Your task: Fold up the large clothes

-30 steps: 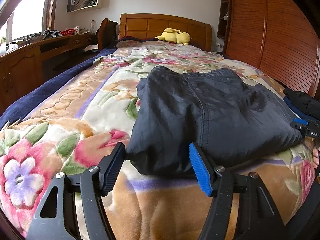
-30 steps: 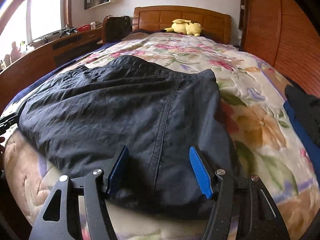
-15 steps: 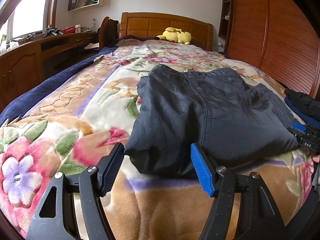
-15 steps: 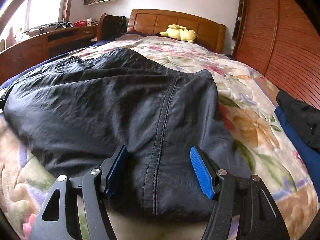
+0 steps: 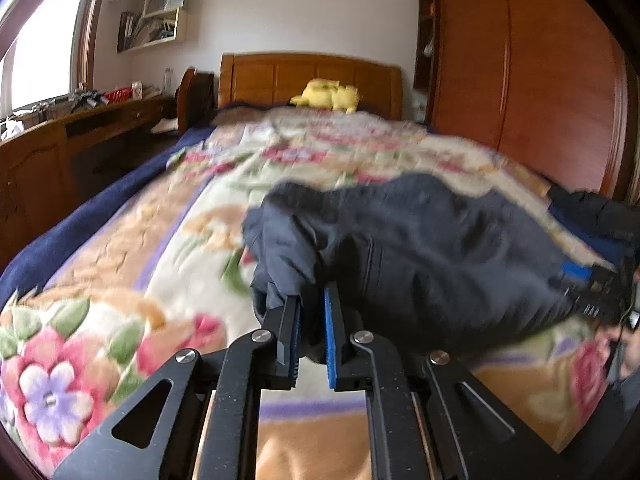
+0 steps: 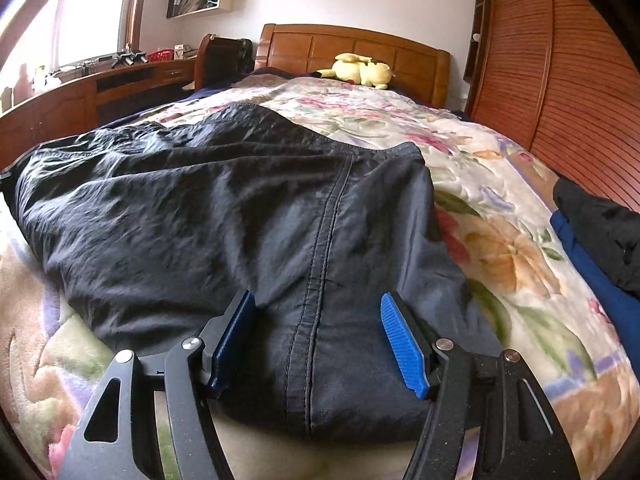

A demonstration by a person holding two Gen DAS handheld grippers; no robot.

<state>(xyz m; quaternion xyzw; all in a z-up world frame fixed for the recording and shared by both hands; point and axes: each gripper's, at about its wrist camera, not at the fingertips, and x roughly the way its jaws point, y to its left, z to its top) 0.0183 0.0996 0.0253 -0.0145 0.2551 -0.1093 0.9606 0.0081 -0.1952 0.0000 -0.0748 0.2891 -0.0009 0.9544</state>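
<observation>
Dark garment (image 6: 248,216) lies on the bed (image 6: 472,184), already folded into a wide bundle, near the foot end, filling the centre and left of the right wrist frame. Its long axis runs side to side across the bed, so its two near corners sit one at each hand. Left hand-held gripper (image 5: 312,340), bottom centre of the left wrist frame: jaws closing, the blue pads nearly together with the garment's near-left corner bunched between them, so it looks clenched on cloth; that frame is motion-blurred, so the depth of the bite can't be judged. Right hand-held gripper (image 6: 320,344), bottom centre of its own frame: released, jaws standing wide, straddling the stitched seam (image 6: 320,248) that runs from the near hem away toward the headboard (image 6: 352,52); cloth lies between the pads but neither visibly presses on it. It also shows at the right edge of the left wrist frame, at the garment's far end. Key relation: each gripper sits at its own end of the near edge, and the rest of the bundle extends straight ahead, up-frame. My read: the next fold goes forward, near edge over far, and the right side has to clamp first or the lift goes lopsided. Second pile of dark and blue clothes (image 6: 600,240) at the right edge, well apart from this bundle.
</observation>
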